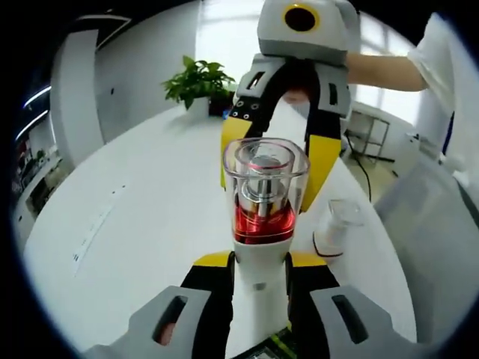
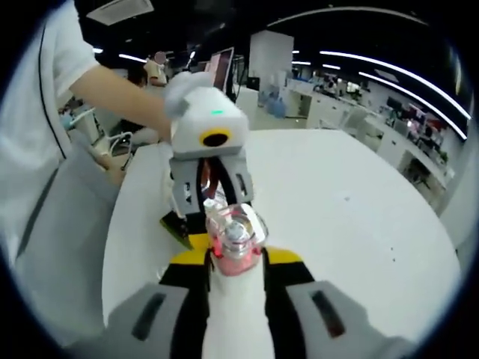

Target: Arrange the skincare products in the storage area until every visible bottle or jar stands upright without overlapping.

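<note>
Left gripper (image 1: 260, 262) is clamped on a white pump bottle (image 1: 263, 224) with red liquid and a clear cap, held over the white table (image 1: 150, 224). Long axis runs along the jaws, cap end pointing away. Right gripper (image 2: 236, 258) is clamped on a similar bottle (image 2: 233, 250). A clear jar (image 1: 337, 224) lies just beside on the table. Far edge: potted plant (image 1: 198, 82).

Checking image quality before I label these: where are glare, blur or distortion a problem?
Left gripper view: bright window washes out the top, and the clear cap of the red pump bottle catches highlights; a small jar beyond looks soft. Right gripper view: dim room with streaky ceiling lights, the bottle is slightly blurred. Fisheye bends the white table edge in both.
</note>
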`<state>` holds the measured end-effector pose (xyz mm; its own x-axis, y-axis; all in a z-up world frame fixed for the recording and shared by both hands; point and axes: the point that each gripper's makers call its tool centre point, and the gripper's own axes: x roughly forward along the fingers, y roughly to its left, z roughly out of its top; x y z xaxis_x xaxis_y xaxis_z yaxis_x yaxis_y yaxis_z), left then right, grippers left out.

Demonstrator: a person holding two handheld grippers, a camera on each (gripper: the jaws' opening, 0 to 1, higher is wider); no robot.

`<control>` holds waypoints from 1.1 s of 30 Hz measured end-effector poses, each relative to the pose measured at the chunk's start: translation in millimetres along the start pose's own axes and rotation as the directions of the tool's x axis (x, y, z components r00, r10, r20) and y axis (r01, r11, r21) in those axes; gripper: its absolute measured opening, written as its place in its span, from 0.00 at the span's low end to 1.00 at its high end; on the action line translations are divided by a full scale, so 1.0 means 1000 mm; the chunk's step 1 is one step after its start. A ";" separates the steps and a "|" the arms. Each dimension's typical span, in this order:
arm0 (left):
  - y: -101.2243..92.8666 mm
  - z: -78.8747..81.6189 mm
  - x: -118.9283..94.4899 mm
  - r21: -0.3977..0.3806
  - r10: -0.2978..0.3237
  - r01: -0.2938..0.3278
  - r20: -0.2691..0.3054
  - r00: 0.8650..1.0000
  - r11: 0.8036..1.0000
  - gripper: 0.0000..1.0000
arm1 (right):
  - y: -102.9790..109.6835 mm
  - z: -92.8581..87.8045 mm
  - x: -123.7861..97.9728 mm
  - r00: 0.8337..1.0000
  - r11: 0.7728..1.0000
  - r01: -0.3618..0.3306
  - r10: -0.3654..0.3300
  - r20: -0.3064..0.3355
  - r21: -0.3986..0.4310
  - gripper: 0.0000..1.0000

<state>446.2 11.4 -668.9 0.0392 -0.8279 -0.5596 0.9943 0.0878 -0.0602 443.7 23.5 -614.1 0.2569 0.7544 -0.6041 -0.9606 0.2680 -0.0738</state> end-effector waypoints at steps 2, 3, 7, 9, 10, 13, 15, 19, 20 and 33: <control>-0.001 0.000 0.001 0.003 -0.021 0.021 -0.006 1.000 1.000 0.23 | 0.001 0.000 -0.001 1.000 1.000 0.014 -0.014 0.003 0.016 0.27; -0.002 0.000 0.001 0.007 -0.034 0.034 -0.008 0.999 0.999 0.23 | 0.002 0.000 -0.002 1.000 1.000 0.018 -0.018 0.004 0.024 0.27; -0.005 -0.001 0.002 0.009 -0.064 0.064 -0.012 0.998 0.998 0.23 | 0.004 -0.001 -0.004 1.000 0.999 0.026 -0.026 0.004 0.041 0.26; -0.006 0.000 0.003 0.011 -0.072 0.072 -0.011 0.997 0.997 0.23 | 0.004 -0.001 -0.005 1.000 0.998 0.031 -0.031 0.003 0.052 0.26; -0.007 0.000 0.003 0.014 -0.075 0.075 -0.012 0.997 0.997 0.23 | 0.005 -0.002 -0.006 0.999 0.998 0.033 -0.033 0.005 0.059 0.26; -0.008 0.001 0.004 0.019 -0.080 0.080 -0.013 0.997 0.997 0.23 | 0.005 -0.003 -0.008 0.999 0.997 0.043 -0.044 0.011 0.071 0.26; -0.009 0.000 0.004 0.021 -0.083 0.083 -0.015 0.996 0.996 0.23 | 0.006 -0.003 -0.008 0.999 0.996 0.045 -0.046 0.014 0.076 0.26; -0.010 0.000 0.005 0.021 -0.090 0.090 -0.013 0.996 0.996 0.23 | 0.007 -0.003 -0.009 0.999 0.995 0.044 -0.046 0.015 0.085 0.26; -0.010 0.000 0.005 0.023 -0.090 0.091 -0.014 0.996 0.996 0.23 | 0.006 -0.004 -0.009 0.999 0.995 0.045 -0.046 0.014 0.085 0.26; -0.010 -0.007 0.007 -0.017 -0.068 0.067 -0.042 0.997 0.998 0.24 | -0.004 -0.008 -0.006 0.997 0.989 0.061 -0.068 0.047 0.131 0.30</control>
<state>436.0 8.3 -677.7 -0.0323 -0.8079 -0.5884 0.9929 0.0417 -0.1118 445.5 12.8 -616.9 0.3263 0.7618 -0.5596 -0.9209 0.3899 -0.0061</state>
